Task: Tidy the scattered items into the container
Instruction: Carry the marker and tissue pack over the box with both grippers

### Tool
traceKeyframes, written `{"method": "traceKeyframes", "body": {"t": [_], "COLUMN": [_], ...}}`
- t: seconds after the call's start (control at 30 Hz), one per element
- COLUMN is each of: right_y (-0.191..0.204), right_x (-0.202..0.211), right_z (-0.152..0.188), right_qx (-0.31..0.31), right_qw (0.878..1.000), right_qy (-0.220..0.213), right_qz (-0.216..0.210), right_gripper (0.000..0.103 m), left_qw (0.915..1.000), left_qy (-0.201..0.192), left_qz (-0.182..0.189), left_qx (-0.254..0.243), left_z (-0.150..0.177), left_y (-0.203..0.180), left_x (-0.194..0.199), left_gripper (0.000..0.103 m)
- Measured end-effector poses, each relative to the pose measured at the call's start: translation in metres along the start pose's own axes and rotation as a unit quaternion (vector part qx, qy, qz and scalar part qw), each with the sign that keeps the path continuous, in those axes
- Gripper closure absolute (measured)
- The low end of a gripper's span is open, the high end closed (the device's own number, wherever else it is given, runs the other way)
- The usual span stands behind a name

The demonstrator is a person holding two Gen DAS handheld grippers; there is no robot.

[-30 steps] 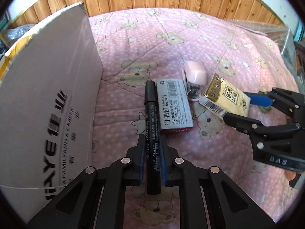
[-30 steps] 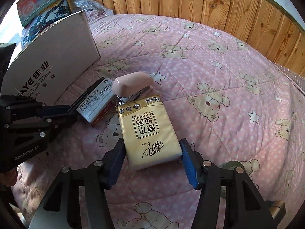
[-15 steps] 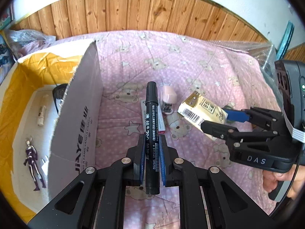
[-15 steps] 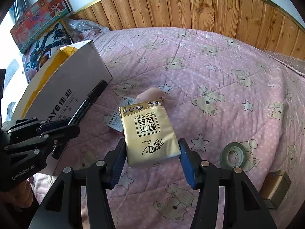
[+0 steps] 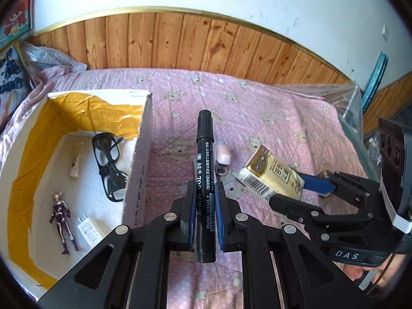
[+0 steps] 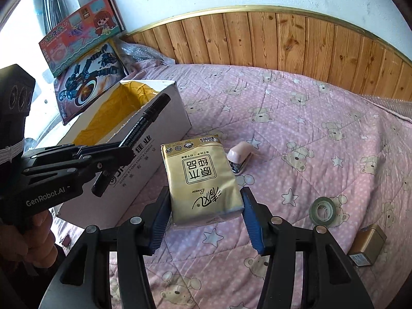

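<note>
The left claw point(image 5: 205, 207) squeezes a black marker point(image 5: 205, 177) and the right claw point(image 6: 206, 215) grips a gold tissue pack point(image 6: 202, 177), both above the bed point(image 6: 322, 139).

left tongs point(image 5: 205, 207) clamped, right tongs point(image 6: 206, 215) gripping

Both views are bright with daylight, and in the right wrist view the blown-out white window area point(image 6: 23, 59) at the upper left has lost all its detail. The fisheye lens bends the brown wooden wall panelling point(image 5: 195, 43) into an arc and leaves dark round corners. The pink quilted bed cover with bear print point(image 6: 296, 118) is sharp, with soft, weak shadows.
</note>
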State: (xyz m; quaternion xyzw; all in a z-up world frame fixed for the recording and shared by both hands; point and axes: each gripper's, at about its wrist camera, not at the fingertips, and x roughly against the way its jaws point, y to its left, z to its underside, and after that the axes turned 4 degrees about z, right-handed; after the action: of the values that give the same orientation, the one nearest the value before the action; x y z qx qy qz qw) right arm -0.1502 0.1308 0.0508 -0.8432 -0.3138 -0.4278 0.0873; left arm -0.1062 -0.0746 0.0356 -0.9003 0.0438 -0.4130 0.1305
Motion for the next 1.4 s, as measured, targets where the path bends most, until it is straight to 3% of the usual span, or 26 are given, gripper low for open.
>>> {"method": "traceKeyframes", "body": {"t": [0.9,1.4], "right_y": [0.069,0.104], "right_x": [0.062,0.063], "right_z": [-0.019,-0.027], "right_qx": [0.048,0.065], "right_qw": [0.994,0.991], "right_qy": [-0.093,-0.107], "right_qz": [-0.025,-0.038], "right_gripper": [0.049,0.049], "left_qw": [0.9944,0.9915], "left_qy": [-0.090,-0.101], "left_qz": [0.023,0.012], "left_qx": [0.049,0.081], "left_z": [-0.020,-0.027], "left_y": [0.053,0.101], "left_x": [0.095,0.119], "left_gripper": [0.090,0.090]}}
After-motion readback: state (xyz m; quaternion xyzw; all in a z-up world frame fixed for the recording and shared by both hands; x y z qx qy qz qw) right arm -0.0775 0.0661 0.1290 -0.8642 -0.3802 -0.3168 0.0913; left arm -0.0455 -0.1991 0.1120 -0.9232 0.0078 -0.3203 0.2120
